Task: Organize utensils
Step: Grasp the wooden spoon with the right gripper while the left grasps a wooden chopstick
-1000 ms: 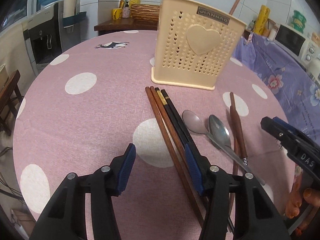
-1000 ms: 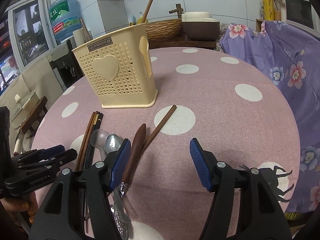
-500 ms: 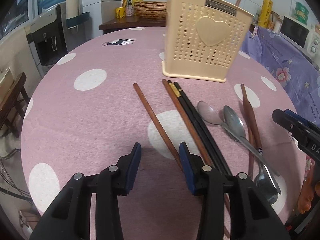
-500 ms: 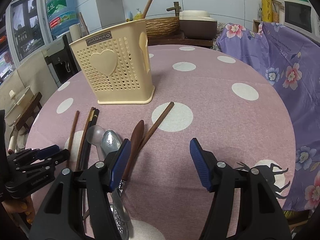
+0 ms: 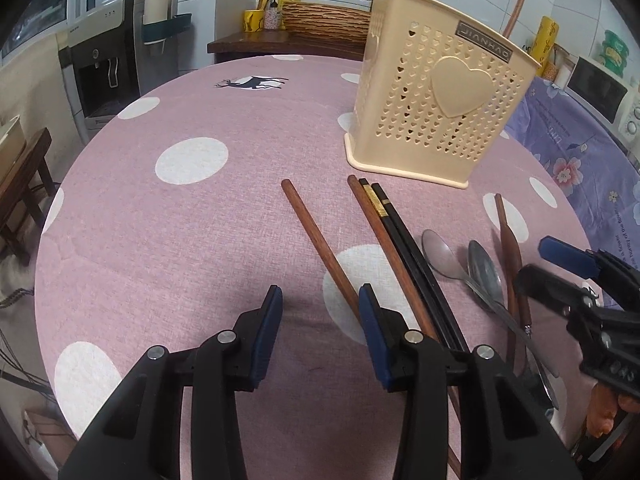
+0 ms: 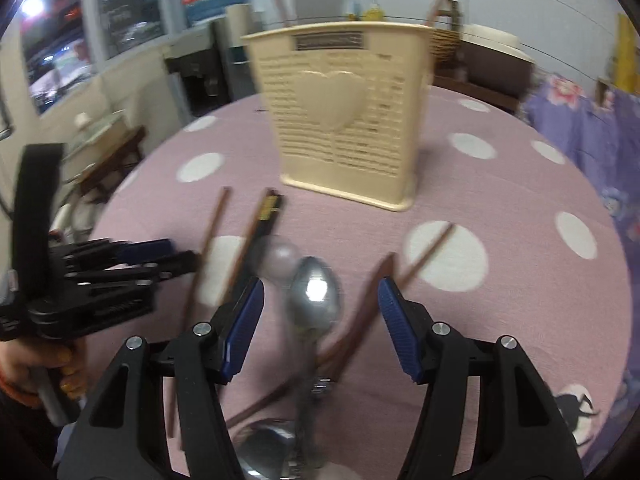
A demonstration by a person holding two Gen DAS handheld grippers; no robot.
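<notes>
- Utensils lie loose on the pink, white-dotted worktop [image 5: 168, 240], on the near side of a cream perforated utensil holder [image 5: 436, 92] with a raised heart on its front.
- One brown chopstick [image 5: 320, 246] lies apart, to the left of the rest; its near end runs under the right finger of the left tool [image 5: 320, 300].
- Right of it a second brown chopstick [image 5: 384, 240] lies touching a pair of black chopsticks [image 5: 404, 236] with gold bands.
- Further right lie two metal spoons [image 5: 484, 270], bowls side by side, then a dark wooden spoon [image 5: 510, 248] crossing another brown stick.
- Two wooden handles stand up out of the holder.
- Left tool: its jaws have just been closing and stand partly open over bare cloth, gripping nothing.
- Right tool [image 6: 320, 304]: moderately open and empty, hovering over the shiny spoon bowl [image 6: 316, 296], with the wooden spoon by its right finger; this view is motion-blurred.
- Each tool shows at the edge of the other's view, held by a hand [image 6: 24, 368].
</notes>
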